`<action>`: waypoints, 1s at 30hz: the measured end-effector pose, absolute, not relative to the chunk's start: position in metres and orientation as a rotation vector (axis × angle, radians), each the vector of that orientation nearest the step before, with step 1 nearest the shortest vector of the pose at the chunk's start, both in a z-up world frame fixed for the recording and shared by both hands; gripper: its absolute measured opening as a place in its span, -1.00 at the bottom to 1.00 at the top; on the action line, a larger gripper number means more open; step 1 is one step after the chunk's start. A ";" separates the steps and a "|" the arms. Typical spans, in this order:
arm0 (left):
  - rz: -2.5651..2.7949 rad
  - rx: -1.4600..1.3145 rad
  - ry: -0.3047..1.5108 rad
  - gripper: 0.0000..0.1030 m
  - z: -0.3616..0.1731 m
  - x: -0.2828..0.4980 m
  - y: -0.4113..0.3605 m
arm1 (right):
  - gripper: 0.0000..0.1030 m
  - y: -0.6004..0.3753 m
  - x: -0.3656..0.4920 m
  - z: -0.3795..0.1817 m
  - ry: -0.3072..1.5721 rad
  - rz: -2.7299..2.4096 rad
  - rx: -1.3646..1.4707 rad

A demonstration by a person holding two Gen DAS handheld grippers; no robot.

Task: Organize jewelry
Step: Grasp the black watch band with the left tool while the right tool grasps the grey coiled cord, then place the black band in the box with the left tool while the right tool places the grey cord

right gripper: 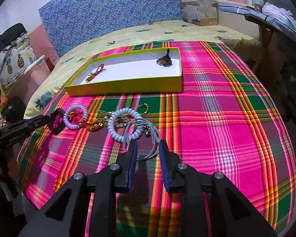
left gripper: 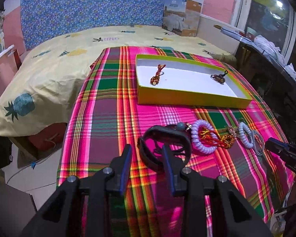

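Observation:
A yellow-green box [left gripper: 193,98] [right gripper: 128,86] lies on the plaid cloth with a red-gold bracelet [left gripper: 157,74] [right gripper: 94,73] and a dark beaded piece [left gripper: 220,78] [right gripper: 164,60] inside. In front lie a black band [left gripper: 163,138] [right gripper: 56,122], a lilac coil bracelet [left gripper: 202,138] [right gripper: 76,118], red-gold chains [left gripper: 223,138], a pale blue coil bracelet [left gripper: 244,134] [right gripper: 124,126] and grey hair ties [right gripper: 152,138]. My left gripper [left gripper: 146,150] is open, its jaws astride the black band's near edge. My right gripper [right gripper: 147,143] is open around the grey hair ties.
The pink plaid cloth [right gripper: 217,118] covers a bed with a pineapple-print sheet [left gripper: 49,69]. A cardboard package [left gripper: 182,16] leans at the back wall. A dark side table [left gripper: 266,59] with cloths stands at the right. The bed edge drops off on the left.

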State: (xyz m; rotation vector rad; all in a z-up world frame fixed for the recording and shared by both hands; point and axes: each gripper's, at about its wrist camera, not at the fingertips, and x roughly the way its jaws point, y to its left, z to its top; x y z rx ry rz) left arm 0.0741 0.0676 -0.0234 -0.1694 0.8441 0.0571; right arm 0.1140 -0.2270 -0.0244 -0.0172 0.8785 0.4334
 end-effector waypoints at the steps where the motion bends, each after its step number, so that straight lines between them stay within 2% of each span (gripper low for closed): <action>1: 0.058 -0.171 0.847 -0.37 -0.025 0.076 0.068 | -0.56 -0.227 0.116 -0.025 0.880 0.432 -0.019; 8: 0.069 -0.175 0.872 -0.39 -0.032 0.086 0.068 | -0.56 -0.222 0.129 -0.033 0.899 0.431 -0.038; 13: 0.079 -0.152 0.875 -0.58 -0.033 0.089 0.065 | -0.56 -0.215 0.133 -0.039 0.917 0.434 -0.081; 15: 0.081 -0.141 0.874 -0.63 -0.033 0.088 0.064 | -0.77 -0.215 0.132 -0.040 0.913 0.430 -0.090; 18: 0.076 -0.142 0.871 -0.75 -0.032 0.087 0.064 | -0.92 -0.217 0.132 -0.040 0.915 0.430 -0.084; 30: 0.069 -0.153 0.833 -0.81 -0.021 0.067 0.070 | -0.95 -0.229 0.115 -0.025 0.876 0.432 -0.049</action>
